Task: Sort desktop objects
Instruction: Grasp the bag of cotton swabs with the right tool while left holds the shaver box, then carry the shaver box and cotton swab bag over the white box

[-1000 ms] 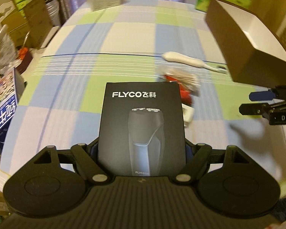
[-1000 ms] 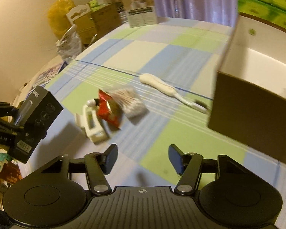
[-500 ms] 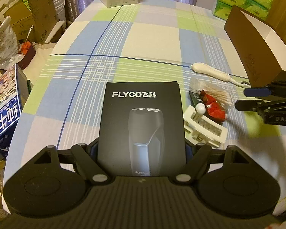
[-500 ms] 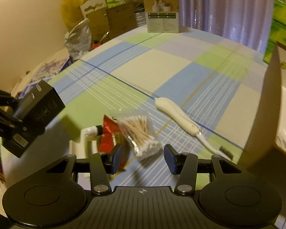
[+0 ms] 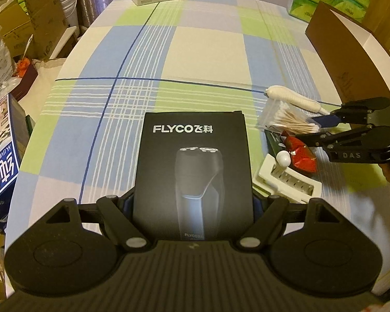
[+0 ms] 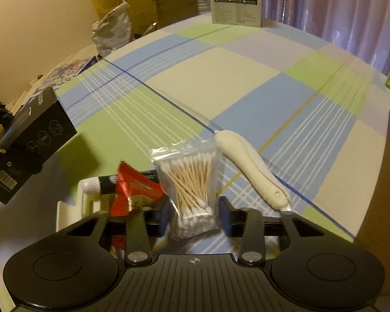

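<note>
Two grippers are in service over the checked tablecloth (image 5: 208, 49). At the left, the left gripper (image 5: 193, 202) is clenched on the black FLYCO shaver box (image 5: 193, 171), holding it clear of the cloth near the front edge. Next to the right lies a cluster near the right front of the desk: a white slotted holder (image 5: 288, 179), a dark tube with a white cap (image 6: 101, 183), a red foil packet (image 6: 135, 189), then the cotton swab bag (image 6: 192, 189). The right gripper (image 6: 195, 221) stands released, one blue pad on each side of the bag's lower end; contact cannot be confirmed. Just beside the bag, further right, lies a white electric toothbrush (image 6: 249, 171), and a brown cardboard box (image 5: 348, 59) stands at the right edge.

Probable faults: the thin plastic bag may slide or crumple out on closure, because only its end sits between the pads. The left pad may also trap the red foil packet, which touches the bag, and drag it along.
</note>
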`<action>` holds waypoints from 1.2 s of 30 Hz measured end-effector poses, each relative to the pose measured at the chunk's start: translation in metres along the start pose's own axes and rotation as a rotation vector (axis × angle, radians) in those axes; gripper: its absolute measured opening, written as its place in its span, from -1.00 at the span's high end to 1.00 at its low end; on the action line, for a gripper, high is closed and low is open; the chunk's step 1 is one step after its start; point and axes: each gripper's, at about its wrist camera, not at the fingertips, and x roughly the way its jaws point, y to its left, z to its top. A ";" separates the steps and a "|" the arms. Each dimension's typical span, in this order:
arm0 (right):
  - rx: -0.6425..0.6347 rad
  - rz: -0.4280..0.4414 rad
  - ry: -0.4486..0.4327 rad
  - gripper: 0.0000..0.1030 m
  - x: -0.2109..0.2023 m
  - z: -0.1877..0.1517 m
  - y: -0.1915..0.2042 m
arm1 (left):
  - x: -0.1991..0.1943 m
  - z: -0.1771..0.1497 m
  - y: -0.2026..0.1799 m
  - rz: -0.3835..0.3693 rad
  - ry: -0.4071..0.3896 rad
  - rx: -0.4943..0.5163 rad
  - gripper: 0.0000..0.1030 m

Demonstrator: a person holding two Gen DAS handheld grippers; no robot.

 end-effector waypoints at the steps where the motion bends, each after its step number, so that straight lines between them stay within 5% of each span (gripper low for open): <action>1: 0.000 0.003 -0.002 0.41 0.001 0.000 0.000 | 0.001 0.001 0.001 -0.002 0.000 0.002 -0.47; 16: 0.061 -0.035 0.009 0.60 -0.021 -0.012 0.007 | 0.006 0.017 -0.005 -0.019 -0.014 0.026 -0.47; 36: 0.151 -0.085 -0.070 0.61 -0.098 -0.049 0.005 | -0.010 0.030 -0.066 -0.066 -0.077 0.118 -0.47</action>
